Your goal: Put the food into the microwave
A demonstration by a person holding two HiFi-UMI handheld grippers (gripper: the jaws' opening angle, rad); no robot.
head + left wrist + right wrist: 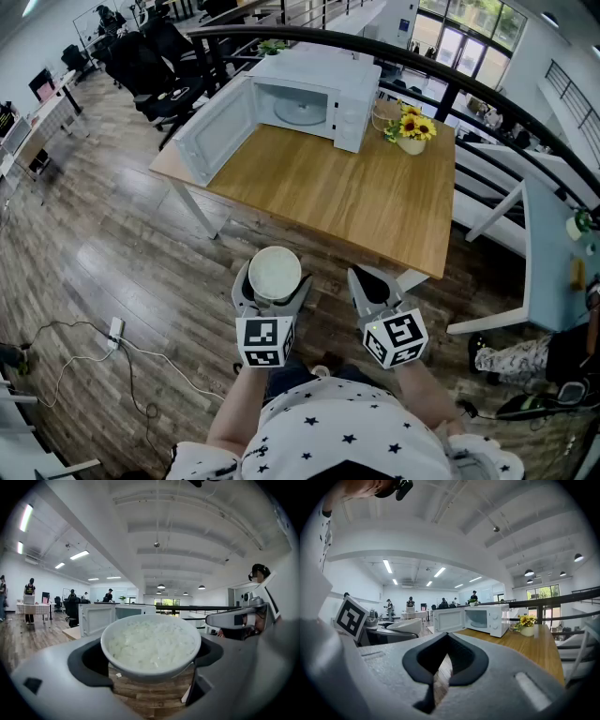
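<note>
The bowl of rice (151, 644) is not on the table (356, 202) yet. It sits in the left gripper (270, 298), above the wooden floor and short of the table's near edge. That gripper's jaws are spread as wide as they go, clasping the bowl round its sides, with the rice heaped nearly to the rim. The right gripper (372, 284) hangs just beside it with its jaws pressed together on nothing.

The microwave (323, 98) stands at the table's far left corner. Its door (216, 131) is swung open past the left edge and the glass turntable (300, 112) is bare.

The main risk is probably the grip. A smooth, round bowl pinched only at its widest part could slip or rotate if the hand tilts on the long reach across the table, and rice would spill. The bowl's rim could also clip the door or the top of the opening if it goes in too high or from the left.

A pot of sunflowers (412, 127) sits by the far edge, just right of the microwave, and a wide sweep of the right arm could knock it. The tabletop between the bowl and the oven is bare. A cable (66, 361) trails on the floor well to the left, away from the direct path.
</note>
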